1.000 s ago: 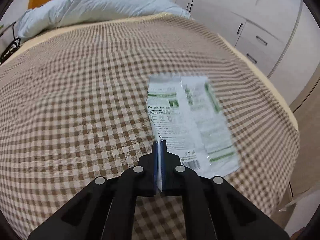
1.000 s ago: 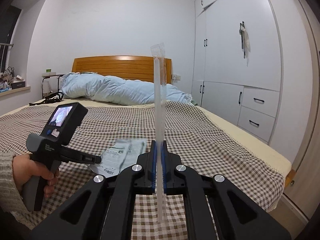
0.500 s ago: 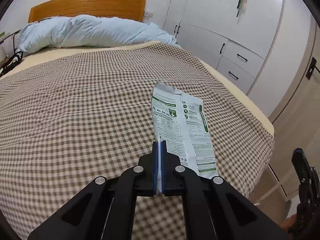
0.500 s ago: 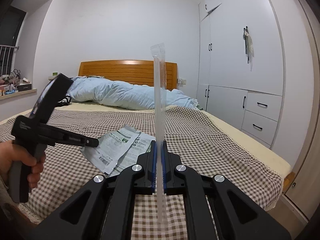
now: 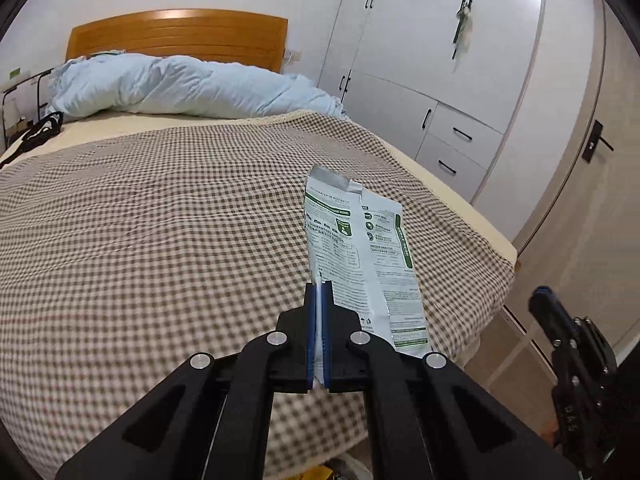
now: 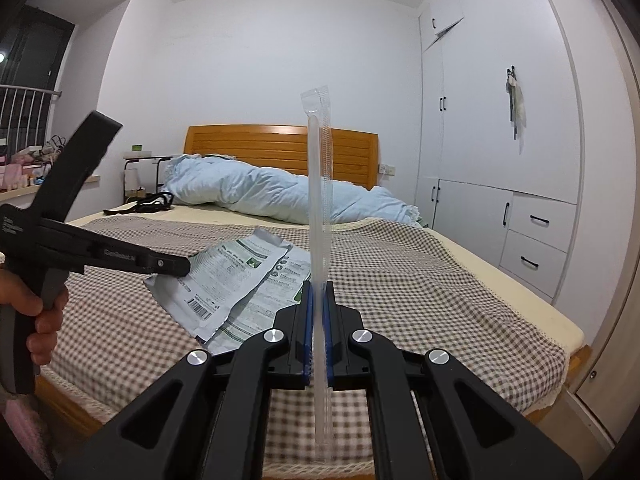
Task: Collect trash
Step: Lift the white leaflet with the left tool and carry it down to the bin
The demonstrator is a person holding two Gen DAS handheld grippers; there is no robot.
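Above the foot end of the bed (image 5: pixel 168 240), left gripper (image 5: pixel 318 292) clamped on the near edge of an empty white-and-green food pouch (image 5: pixel 356 256), jaws pressed together with only the thin foil between the blue pads. Pouch carried clear of the checked brown-and-white bedspread (image 6: pixel 420 280), flat and creased, torn open at the far end, barcode corner nearest the handle in the right wrist view. Left hand (image 6: pixel 36 312) wrapped around the grey handle at the left border of that view, gripper reaching in from the left to the pouch (image 6: pixel 236 284). Right gripper (image 6: pixel 318 292) shut on a clear plastic straw sleeve (image 6: pixel 318 184), held upright between the pads, upper end standing well above the jaws, lower end hanging below them. Right gripper also partly seen at the right margin of the left wrist view (image 5: pixel 568 344), beside the bed's corner. Pale blue duvet (image 5: pixel 180 84) bunched against the wooden headboard (image 5: pixel 180 36). White wardrobe (image 6: pixel 500 140) with black handles and drawers along the right wall. Black straps (image 6: pixel 144 202) lying on the mattress near the left edge, type not discernible.
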